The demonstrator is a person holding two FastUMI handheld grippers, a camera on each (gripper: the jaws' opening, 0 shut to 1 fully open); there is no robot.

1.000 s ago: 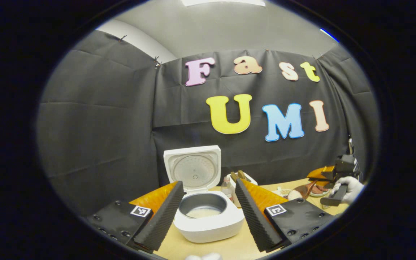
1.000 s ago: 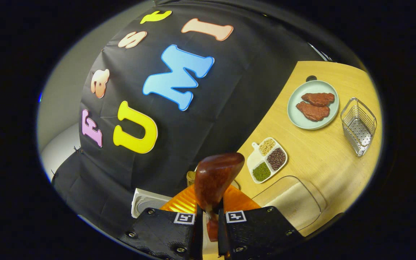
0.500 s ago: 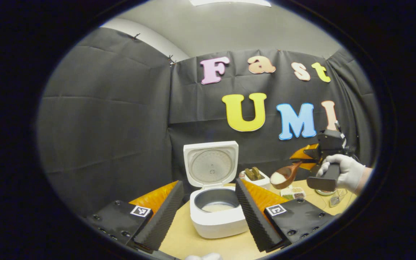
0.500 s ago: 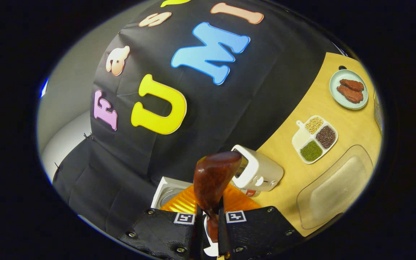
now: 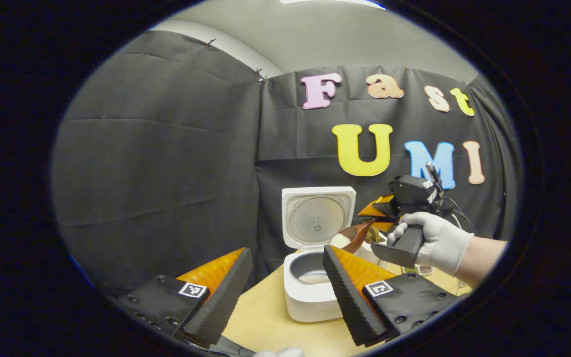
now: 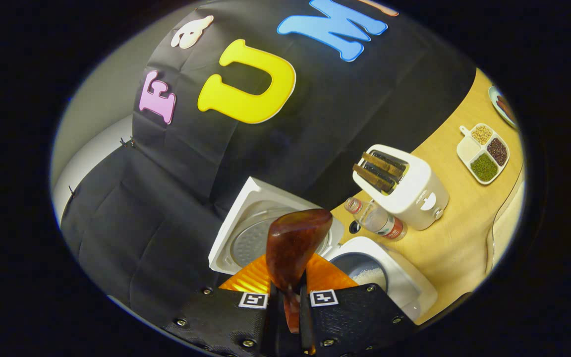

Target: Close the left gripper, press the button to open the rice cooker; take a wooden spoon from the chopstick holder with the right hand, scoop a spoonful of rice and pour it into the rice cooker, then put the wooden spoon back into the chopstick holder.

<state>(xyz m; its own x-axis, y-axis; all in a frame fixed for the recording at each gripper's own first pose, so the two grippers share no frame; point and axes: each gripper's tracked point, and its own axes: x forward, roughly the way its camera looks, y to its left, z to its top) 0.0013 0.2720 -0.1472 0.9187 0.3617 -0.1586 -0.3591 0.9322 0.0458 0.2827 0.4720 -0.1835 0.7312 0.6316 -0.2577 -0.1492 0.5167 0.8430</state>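
rice cooker (image 5: 310, 297): white, grey pot | wooden spoon (image 6: 293, 248): reddish-brown | toaster (image 6: 407, 186): white | table (image 6: 459, 233): light wood

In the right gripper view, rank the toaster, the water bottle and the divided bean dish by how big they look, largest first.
1. Toaster, clearly the largest.
2 and 3. Water bottle and divided bean dish look about alike. The dish sits farther off at the fisheye edge, so I won't rank them.

- The white rice cooker (image 5: 310, 292) is standing on the wooden table with its lid (image 5: 318, 214) hinged upright, a little rice lying in its grey pot (image 6: 365, 272).
- The brown wooden spoon (image 5: 351, 237), heaped with white rice, is hovering level just above the pot's rim.
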